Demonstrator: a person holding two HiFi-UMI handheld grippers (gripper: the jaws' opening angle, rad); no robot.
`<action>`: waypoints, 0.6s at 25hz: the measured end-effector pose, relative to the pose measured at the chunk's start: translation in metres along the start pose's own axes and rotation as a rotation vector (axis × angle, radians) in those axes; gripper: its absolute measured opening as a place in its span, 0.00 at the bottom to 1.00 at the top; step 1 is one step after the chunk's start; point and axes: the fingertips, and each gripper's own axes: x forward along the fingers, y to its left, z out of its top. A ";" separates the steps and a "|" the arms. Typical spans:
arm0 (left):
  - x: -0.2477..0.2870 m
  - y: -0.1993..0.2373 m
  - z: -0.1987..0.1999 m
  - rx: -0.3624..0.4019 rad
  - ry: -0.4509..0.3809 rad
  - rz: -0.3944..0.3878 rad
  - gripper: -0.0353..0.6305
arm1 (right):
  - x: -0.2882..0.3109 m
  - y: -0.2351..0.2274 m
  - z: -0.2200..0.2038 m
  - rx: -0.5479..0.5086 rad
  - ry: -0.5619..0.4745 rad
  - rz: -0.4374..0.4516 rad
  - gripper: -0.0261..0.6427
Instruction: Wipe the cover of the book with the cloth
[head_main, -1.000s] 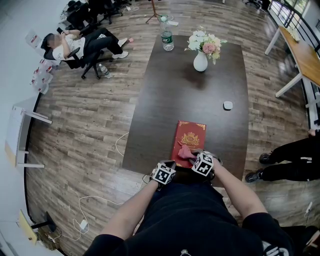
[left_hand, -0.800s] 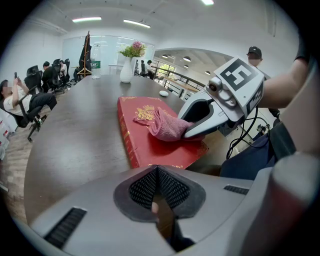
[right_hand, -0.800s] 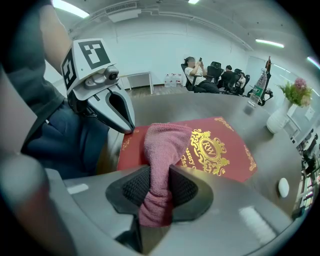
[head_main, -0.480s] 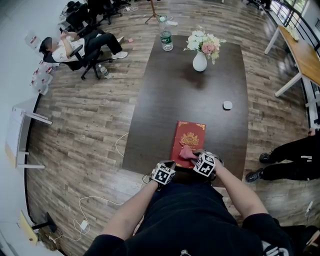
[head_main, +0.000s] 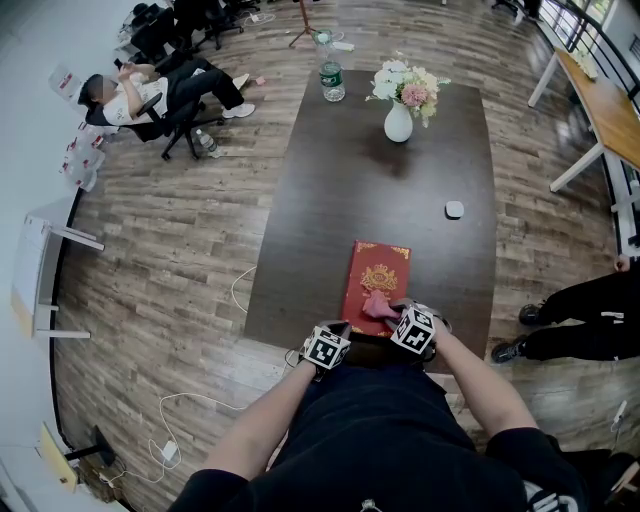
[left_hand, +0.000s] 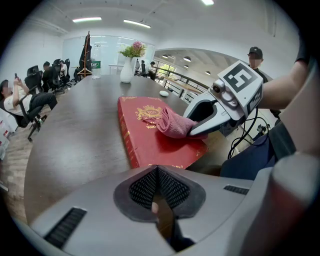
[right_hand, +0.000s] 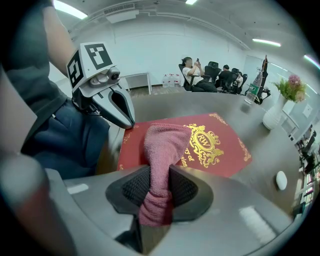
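1. Hidden under the cloth (right_hand: 162, 145) and right gripper (head_main: 392, 312): near end of the book (head_main: 378, 270), part of its gold lettering (right_hand: 191, 156)
2. Too small to identify: white object (head_main: 455, 209) on the table (head_main: 340, 200)
3. Cut off at the right edge: person (head_main: 580, 320), light desk (head_main: 610, 110)
4. Unreadable: label of the bottle (head_main: 331, 78)

Right gripper (head_main: 393, 312) dragged cloth (head_main: 376, 304) slightly rightward, nearer, across book (head_main: 378, 272) cover.
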 end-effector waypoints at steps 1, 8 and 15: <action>0.000 0.000 0.001 0.000 -0.001 0.000 0.05 | -0.001 -0.001 -0.001 0.001 0.001 -0.001 0.20; -0.001 0.001 0.000 0.001 -0.001 -0.001 0.05 | -0.006 -0.002 -0.006 0.012 0.002 -0.008 0.20; 0.000 0.001 -0.002 0.004 0.003 0.000 0.05 | -0.010 -0.002 -0.014 0.025 0.010 -0.013 0.20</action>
